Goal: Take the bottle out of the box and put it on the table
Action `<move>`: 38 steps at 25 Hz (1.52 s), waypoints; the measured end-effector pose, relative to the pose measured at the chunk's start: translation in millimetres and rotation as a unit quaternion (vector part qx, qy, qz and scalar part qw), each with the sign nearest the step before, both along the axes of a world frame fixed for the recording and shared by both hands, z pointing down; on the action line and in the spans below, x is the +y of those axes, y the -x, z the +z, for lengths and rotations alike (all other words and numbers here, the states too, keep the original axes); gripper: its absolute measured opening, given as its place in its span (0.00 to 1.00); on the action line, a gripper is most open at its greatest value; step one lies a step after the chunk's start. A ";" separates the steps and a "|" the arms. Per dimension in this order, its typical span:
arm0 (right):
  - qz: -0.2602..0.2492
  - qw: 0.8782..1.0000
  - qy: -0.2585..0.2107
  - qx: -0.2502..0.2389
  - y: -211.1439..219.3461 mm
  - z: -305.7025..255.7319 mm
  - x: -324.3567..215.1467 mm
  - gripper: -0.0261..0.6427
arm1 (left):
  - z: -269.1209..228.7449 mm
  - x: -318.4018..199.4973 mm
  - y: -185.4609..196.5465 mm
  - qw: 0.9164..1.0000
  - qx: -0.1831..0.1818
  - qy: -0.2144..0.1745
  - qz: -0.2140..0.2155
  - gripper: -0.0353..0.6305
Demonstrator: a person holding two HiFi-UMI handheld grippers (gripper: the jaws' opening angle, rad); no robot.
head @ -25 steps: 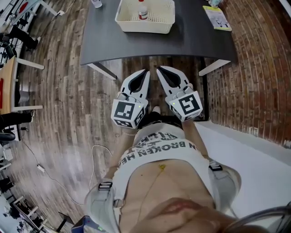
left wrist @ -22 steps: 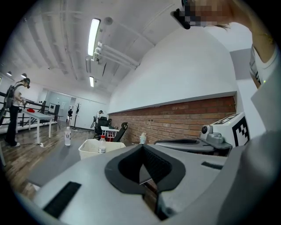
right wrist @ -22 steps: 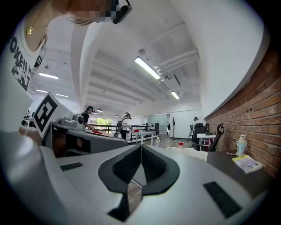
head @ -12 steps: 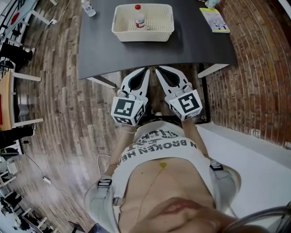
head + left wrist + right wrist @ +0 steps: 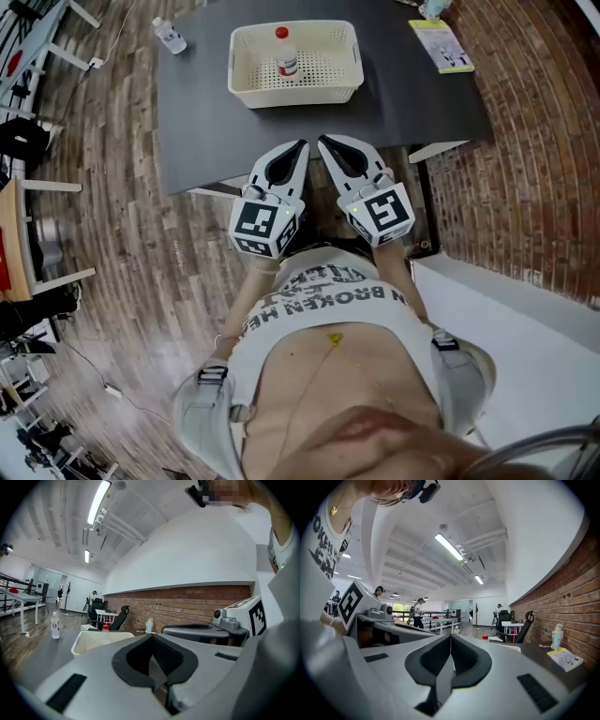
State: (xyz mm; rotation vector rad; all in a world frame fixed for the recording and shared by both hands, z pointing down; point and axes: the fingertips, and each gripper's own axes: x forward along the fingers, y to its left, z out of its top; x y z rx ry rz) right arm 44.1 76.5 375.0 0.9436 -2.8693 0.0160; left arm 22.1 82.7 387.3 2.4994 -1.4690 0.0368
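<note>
Head view shows the red-capped bottle (image 5: 286, 58) standing upright inside the cream perforated box (image 5: 246, 77), upper centre of the frame on the dark worktop (image 5: 403, 98), so removal is not yet done. Left tongs (image 5: 300, 148) and right tongs (image 5: 325, 142) sit side by side at frame centre, at the worktop's near edge and well short of the box. Both have their jaws pressed together with nothing between them, judged a carrying posture for the approach. Bare worktop surrounds the box, leaving room for set-down.

A bottle (image 5: 287, 58) stands in the box (image 5: 300, 94) on the table (image 5: 403, 103).
</note>
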 end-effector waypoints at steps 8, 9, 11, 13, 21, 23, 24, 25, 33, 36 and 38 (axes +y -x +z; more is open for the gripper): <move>0.004 1.000 -0.006 -0.006 4.2 -3.2 -6.2 0.05 | -3.0 -5.8 0.3 1.000 -0.006 -0.005 0.011 0.06; 0.005 1.000 -0.005 -0.006 4.6 -2.7 -6.7 0.05 | -2.7 -5.9 0.5 1.000 -0.006 -0.005 0.012 0.06; 0.006 1.000 -0.005 -0.007 4.5 -1.6 -7.2 0.05 | -1.9 -5.2 0.3 1.000 -0.009 -0.005 0.013 0.06; 0.006 1.000 -0.006 -0.007 3.9 -0.3 -7.9 0.05 | -1.1 -4.8 0.0 1.000 -0.010 -0.006 0.014 0.06; 0.019 1.000 0.003 -0.010 1.0 6.9 -12.8 0.05 | 2.2 -8.0 6.2 1.000 -0.012 -0.001 0.009 0.06; 0.019 1.000 0.005 -0.011 -2.5 7.2 -12.0 0.05 | 1.8 -7.5 3.6 1.000 -0.010 0.000 0.008 0.06; 0.019 1.000 0.005 -0.012 -5.0 6.8 -11.5 0.05 | 0.9 -6.6 1.8 1.000 -0.010 0.000 0.006 0.06; 0.020 1.000 0.006 -0.013 -6.6 6.5 -11.2 0.05 | 0.1 -5.5 0.9 1.000 -0.010 0.000 0.004 0.06; -0.002 1.000 0.019 -0.003 33.7 18.0 -56.7 0.05 | 13.1 -48.1 40.0 1.000 -0.002 0.018 -0.016 0.06; -0.012 1.000 0.016 -0.002 33.1 14.4 -76.3 0.05 | 11.3 -66.7 38.2 1.000 0.000 0.020 -0.023 0.06; -0.016 1.000 0.014 -0.002 31.2 12.3 -90.8 0.05 | 9.6 -81.4 35.3 1.000 0.000 0.019 -0.025 0.06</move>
